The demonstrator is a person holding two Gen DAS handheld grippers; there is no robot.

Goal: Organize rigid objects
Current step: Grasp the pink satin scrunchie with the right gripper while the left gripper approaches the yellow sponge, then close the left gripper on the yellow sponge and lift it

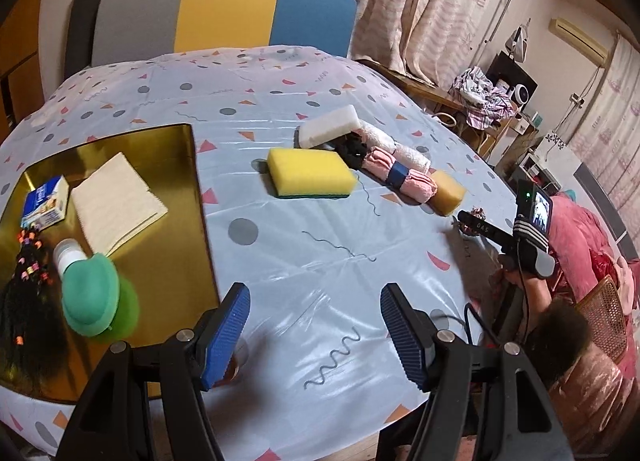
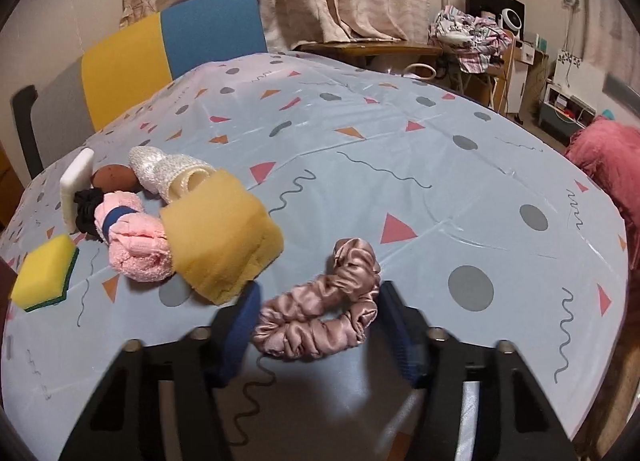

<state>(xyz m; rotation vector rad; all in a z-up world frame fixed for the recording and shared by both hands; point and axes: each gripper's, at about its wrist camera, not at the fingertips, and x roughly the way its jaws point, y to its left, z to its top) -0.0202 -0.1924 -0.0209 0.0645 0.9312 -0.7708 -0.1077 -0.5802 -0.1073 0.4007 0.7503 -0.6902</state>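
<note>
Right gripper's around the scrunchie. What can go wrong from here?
1. The pink satin scrunchie is soft and slippery-looking; the open right gripper may pinch only a fold and drop it.
2. The mustard sponge sits close beside the left finger; closing or lifting could nudge it.
3. The gold tray is already crowded, leaving little placing room.

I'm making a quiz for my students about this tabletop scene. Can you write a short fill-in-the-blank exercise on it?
1. The right gripper has its jaws open on either side of a pink satin ____.
2. The white book lies in the ____-coloured tray.
3. The yellow sponge has a ____ scouring layer underneath.
4. The left gripper holds ____.

Missing words: scrunchie; gold; green; nothing
</note>
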